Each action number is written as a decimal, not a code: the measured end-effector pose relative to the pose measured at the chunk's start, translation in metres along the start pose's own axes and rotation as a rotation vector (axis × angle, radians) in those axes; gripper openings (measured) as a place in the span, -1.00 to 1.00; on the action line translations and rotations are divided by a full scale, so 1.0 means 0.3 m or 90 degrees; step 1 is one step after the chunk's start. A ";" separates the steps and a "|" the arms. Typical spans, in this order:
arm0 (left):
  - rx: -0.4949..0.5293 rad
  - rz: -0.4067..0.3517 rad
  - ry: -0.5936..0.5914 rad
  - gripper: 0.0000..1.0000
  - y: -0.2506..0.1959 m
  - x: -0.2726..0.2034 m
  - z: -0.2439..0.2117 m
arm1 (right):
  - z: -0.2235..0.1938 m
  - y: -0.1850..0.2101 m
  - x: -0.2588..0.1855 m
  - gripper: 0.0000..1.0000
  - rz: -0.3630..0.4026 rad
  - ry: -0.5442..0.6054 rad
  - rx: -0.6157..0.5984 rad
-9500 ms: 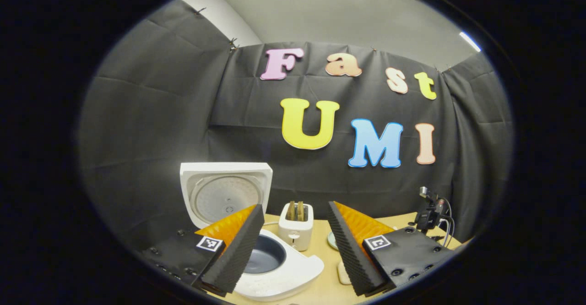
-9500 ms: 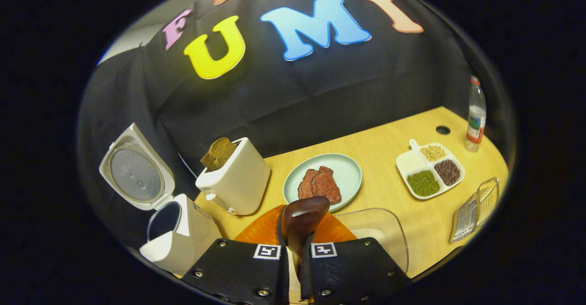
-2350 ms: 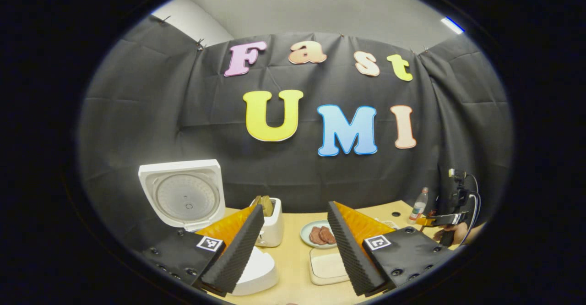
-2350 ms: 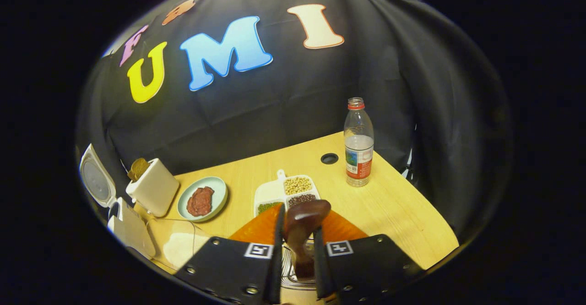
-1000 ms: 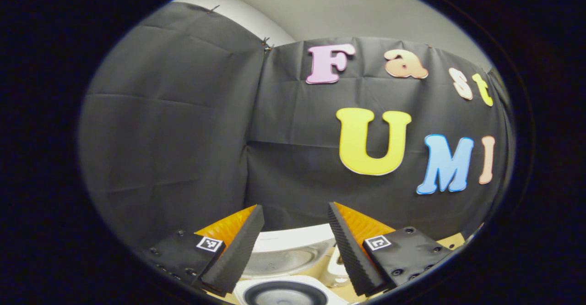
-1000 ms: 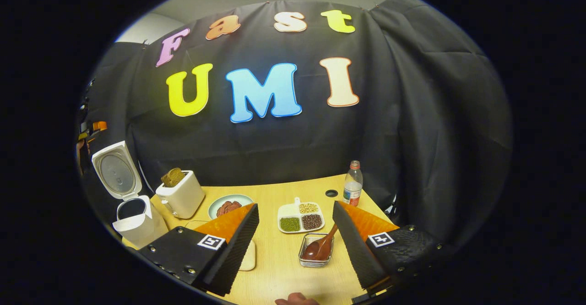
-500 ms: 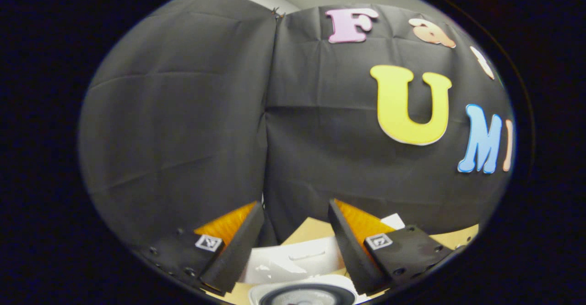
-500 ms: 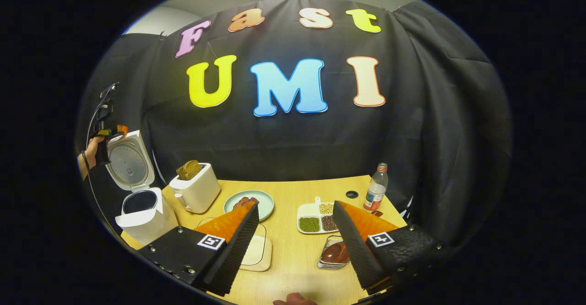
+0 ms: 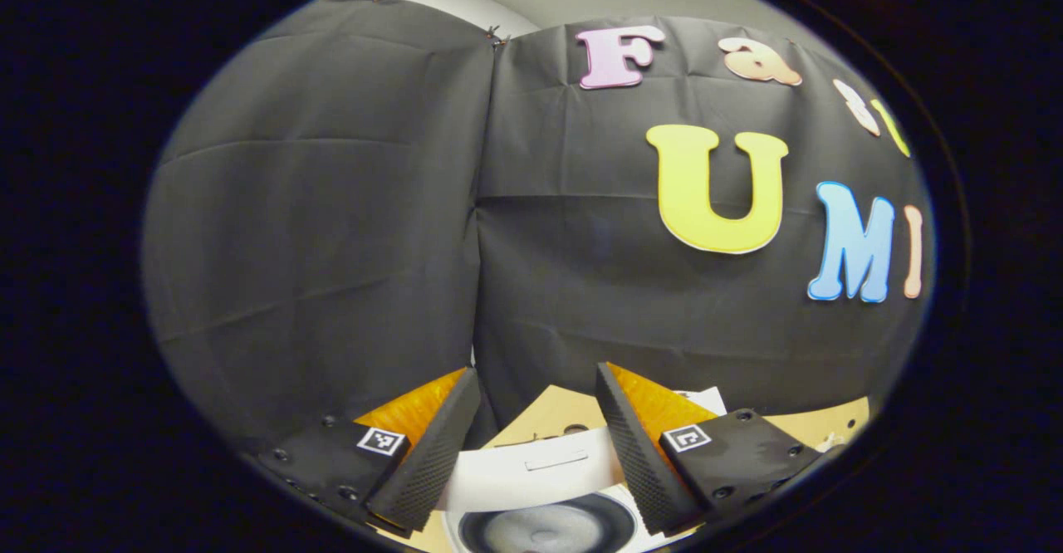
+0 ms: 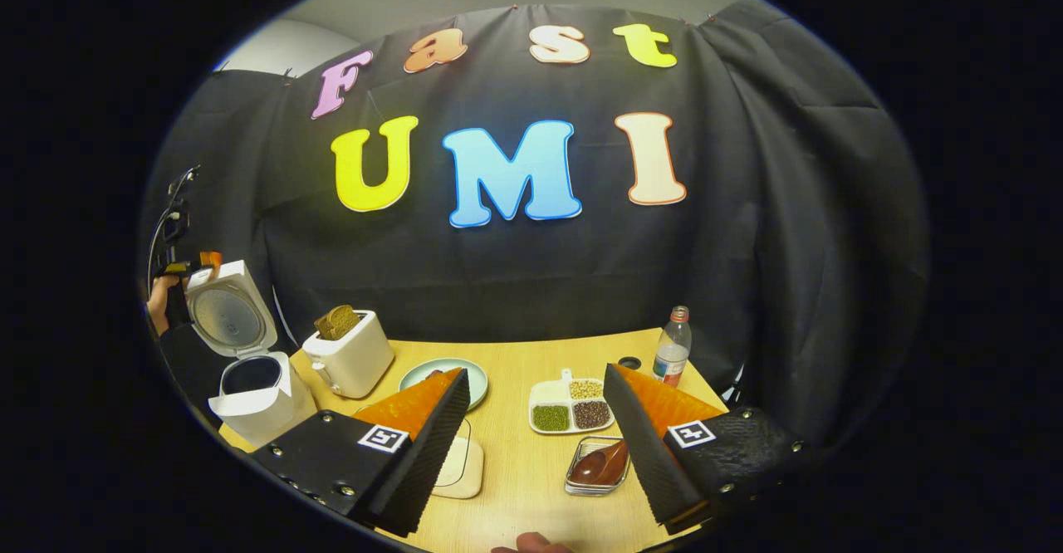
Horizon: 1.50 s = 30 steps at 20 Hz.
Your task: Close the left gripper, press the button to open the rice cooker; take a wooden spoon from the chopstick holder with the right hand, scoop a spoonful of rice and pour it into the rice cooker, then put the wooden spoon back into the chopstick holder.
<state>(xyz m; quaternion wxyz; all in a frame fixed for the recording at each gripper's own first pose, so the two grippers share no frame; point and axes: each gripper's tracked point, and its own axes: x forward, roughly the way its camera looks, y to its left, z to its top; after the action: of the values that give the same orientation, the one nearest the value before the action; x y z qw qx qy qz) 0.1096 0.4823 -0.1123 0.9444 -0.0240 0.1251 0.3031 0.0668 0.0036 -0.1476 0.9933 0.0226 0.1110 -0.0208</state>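
Wooden spoon (image 10: 600, 464) back in chopstick holder (image 10: 581, 486), right tongs (image 10: 536, 428) released, no legible labels

White rice cooker (image 10: 257, 408), brown wooden spoon (image 10: 600, 463).

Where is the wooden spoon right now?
In the right gripper view, the wooden spoon lies in the clear holder on the table, just left of the right gripper's right-hand finger and below the divided dish.

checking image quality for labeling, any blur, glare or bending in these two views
Left gripper view: sharp; fisheye bows the rice cooker lid at the bottom edge, soft sheen inside it. Right gripper view: sharp at centre, the table edge curves, the wooden spoon gleams a little; the rice cooker near the rim looks squeezed and dimmer.
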 end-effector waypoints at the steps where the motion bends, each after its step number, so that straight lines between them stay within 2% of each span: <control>1: 0.000 -0.001 -0.006 1.00 -0.006 -0.039 -0.013 | 0.016 0.006 -0.007 0.96 0.005 -0.010 -0.003; 3: 0.003 -0.004 -0.012 0.93 -0.032 -0.102 -0.066 | 0.064 0.020 -0.027 0.96 0.016 -0.036 -0.007; 4: 0.004 -0.006 -0.014 1.00 -0.036 -0.131 -0.095 | 0.088 0.026 -0.036 0.96 0.019 -0.048 -0.008; 5: 0.003 -0.013 -0.019 0.94 -0.050 -0.160 -0.118 | 0.100 0.031 -0.044 0.96 0.022 -0.054 -0.010; 6: 0.004 -0.018 -0.024 1.00 -0.064 -0.200 -0.146 | 0.114 0.043 -0.052 0.86 0.030 -0.058 -0.008; 7: 0.007 -0.022 -0.024 0.93 -0.077 -0.226 -0.174 | 0.122 0.059 -0.057 0.86 0.037 -0.060 -0.005; 8: 0.009 -0.025 -0.021 0.86 -0.086 -0.246 -0.219 | 0.127 0.061 -0.063 0.96 0.040 -0.060 -0.004; 11: -0.002 -0.032 0.004 1.00 -0.118 -0.294 -0.321 | 0.132 0.065 -0.081 0.96 0.043 -0.060 -0.010; 12: -0.003 -0.036 0.014 1.00 -0.126 -0.311 -0.364 | 0.130 0.067 -0.083 0.96 0.044 -0.059 -0.013; 13: -0.004 -0.039 0.023 0.90 -0.127 -0.332 -0.404 | 0.123 0.069 -0.090 0.96 0.045 -0.055 -0.015; 14: -0.008 -0.042 0.036 0.92 -0.130 -0.348 -0.448 | 0.115 0.066 -0.095 0.96 0.045 -0.052 -0.015; 16: -0.013 -0.044 0.056 1.00 -0.141 -0.358 -0.510 | 0.107 0.061 -0.107 0.96 0.044 -0.046 -0.015; 17: -0.010 -0.041 0.067 0.92 -0.141 -0.358 -0.535 | 0.097 0.057 -0.116 0.96 0.041 -0.042 -0.015; 19: 0.000 -0.040 0.087 0.93 -0.144 -0.356 -0.589 | 0.083 0.055 -0.131 0.96 0.038 -0.037 -0.012; 20: 0.006 -0.040 0.096 1.00 -0.146 -0.350 -0.613 | 0.080 0.053 -0.134 0.96 0.035 -0.034 -0.011; 22: 0.010 -0.040 0.114 0.80 -0.144 -0.345 -0.654 | 0.076 0.053 -0.137 0.96 0.033 -0.031 -0.008; 25: 0.009 -0.058 0.185 1.00 -0.165 -0.343 -0.765 | 0.067 0.056 -0.139 0.96 0.032 -0.024 -0.008; 26: 0.031 -0.061 0.172 1.00 -0.170 -0.328 -0.750 | 0.063 0.060 -0.141 0.96 0.032 -0.023 -0.007; 27: 0.035 -0.070 0.190 1.00 -0.173 -0.325 -0.758 | 0.063 0.063 -0.141 0.96 0.030 -0.024 -0.005; 30: 0.020 -0.084 0.194 0.94 -0.178 -0.313 -0.735 | 0.061 0.083 -0.144 0.96 0.037 -0.025 -0.002</control>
<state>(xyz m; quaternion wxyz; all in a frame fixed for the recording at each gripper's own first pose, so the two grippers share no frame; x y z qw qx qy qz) 0.0180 0.3589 -0.3038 0.9328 -0.0632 0.2694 0.2310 0.0297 0.0291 -0.1191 0.9955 0.0239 0.0911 0.0079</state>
